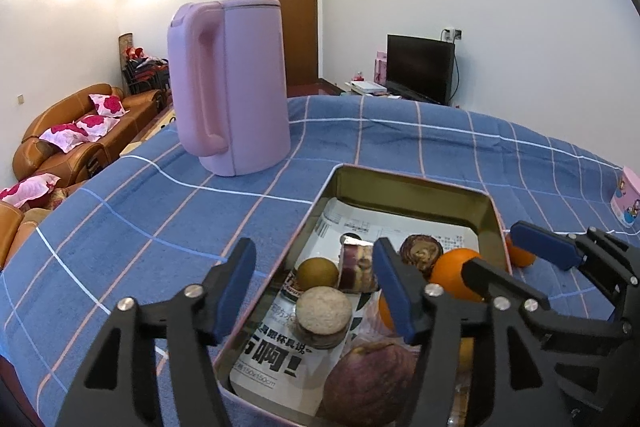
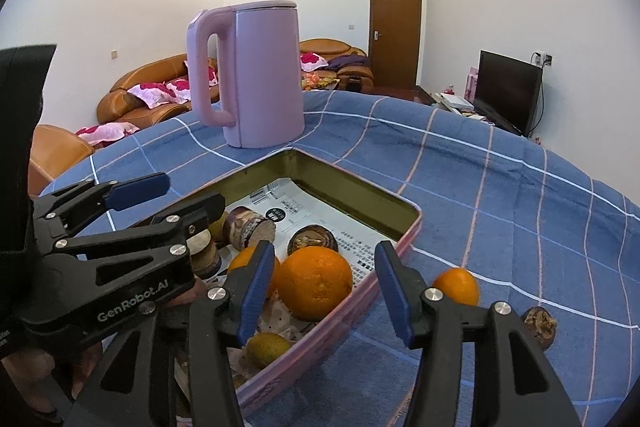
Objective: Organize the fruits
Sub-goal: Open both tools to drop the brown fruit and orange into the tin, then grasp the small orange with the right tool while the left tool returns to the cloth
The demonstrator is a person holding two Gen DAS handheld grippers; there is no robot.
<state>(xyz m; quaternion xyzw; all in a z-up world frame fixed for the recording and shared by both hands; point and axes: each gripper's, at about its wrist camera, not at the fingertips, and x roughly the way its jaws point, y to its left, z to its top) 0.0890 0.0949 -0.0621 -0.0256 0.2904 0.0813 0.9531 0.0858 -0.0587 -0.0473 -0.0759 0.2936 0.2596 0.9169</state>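
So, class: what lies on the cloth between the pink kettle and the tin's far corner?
Nothing: in the right wrist view only bare blue checked cloth separates the pink kettle from the tin.

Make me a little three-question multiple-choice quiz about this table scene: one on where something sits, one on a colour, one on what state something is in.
1. Where is the pink kettle?
A. inside the tin
B. on the blue checked cloth, beyond the tin
C. on the sofa

2. What colour are the pads on the gripper fingers?
A. blue
B. red
C. white

3. How does the right gripper stand?
A. clamped on the kettle handle
B. shut on an orange
C. open, holding nothing

Answers: B, the kettle stands on the cloth past the tin's far corner. A, each pad is dark blue. C, its fingers are spread over the tin's edge, with the large orange beyond them, ungripped.
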